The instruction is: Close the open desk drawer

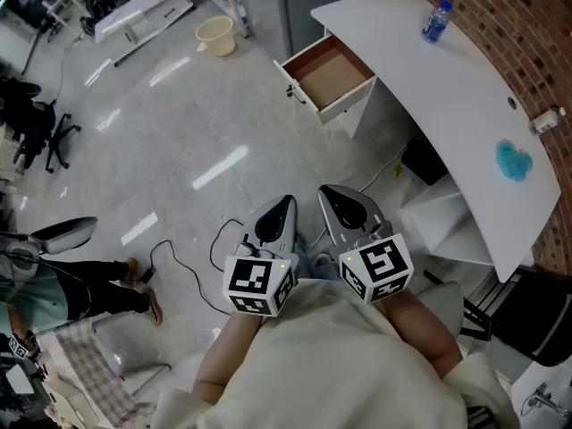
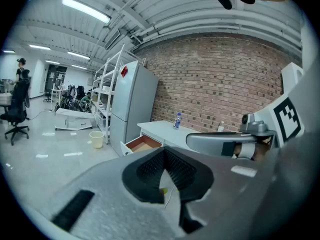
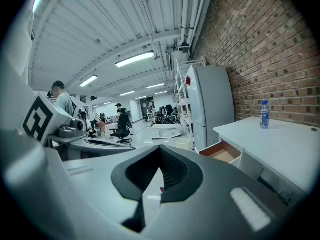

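The white desk runs along the brick wall at the right. Its drawer stands pulled out at the desk's far end, wood-brown inside and empty, also seen as the drawer in the left gripper view and the drawer in the right gripper view. Both grippers are held close to the person's body, well short of the drawer. My left gripper is shut with nothing in it. Beside it, my right gripper is also shut and empty. Both point towards the drawer over the floor.
A water bottle and a blue cloth lie on the desk. A grey fridge and a cream bucket stand beyond the drawer. Cables trail on the glossy floor. A person's legs and an office chair are at the left.
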A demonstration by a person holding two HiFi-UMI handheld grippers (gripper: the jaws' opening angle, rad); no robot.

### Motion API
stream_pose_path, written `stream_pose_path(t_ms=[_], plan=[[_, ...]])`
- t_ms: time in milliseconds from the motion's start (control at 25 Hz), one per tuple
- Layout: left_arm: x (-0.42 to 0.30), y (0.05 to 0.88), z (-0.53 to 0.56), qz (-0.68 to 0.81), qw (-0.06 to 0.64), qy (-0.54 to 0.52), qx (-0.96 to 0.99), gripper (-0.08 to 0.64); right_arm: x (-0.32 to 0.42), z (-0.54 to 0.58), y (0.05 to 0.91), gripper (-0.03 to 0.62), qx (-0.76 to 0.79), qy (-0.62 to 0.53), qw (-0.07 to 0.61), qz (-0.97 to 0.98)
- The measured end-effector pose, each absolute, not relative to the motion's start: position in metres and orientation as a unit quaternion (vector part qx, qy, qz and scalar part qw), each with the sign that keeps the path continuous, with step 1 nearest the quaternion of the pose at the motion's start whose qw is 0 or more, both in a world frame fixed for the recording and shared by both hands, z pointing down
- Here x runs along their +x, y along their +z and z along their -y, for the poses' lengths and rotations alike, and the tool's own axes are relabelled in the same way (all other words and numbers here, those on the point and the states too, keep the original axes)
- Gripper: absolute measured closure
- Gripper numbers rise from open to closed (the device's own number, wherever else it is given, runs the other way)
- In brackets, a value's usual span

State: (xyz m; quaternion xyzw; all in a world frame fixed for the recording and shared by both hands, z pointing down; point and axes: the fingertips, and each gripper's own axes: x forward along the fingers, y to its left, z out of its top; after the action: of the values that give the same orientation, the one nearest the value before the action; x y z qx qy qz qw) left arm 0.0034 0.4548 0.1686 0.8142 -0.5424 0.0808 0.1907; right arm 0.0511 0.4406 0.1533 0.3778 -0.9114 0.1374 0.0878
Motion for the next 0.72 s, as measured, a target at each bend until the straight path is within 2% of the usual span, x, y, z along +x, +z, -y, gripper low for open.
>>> stream_pose_path(t_ms=[720], plan=[[0.001, 0.172, -0.477, 0.542, 0.197, 0.078, 0.813, 0.557, 0.047, -0.463, 0.148, 0.591, 0.370, 0.135, 0.082, 0.916]])
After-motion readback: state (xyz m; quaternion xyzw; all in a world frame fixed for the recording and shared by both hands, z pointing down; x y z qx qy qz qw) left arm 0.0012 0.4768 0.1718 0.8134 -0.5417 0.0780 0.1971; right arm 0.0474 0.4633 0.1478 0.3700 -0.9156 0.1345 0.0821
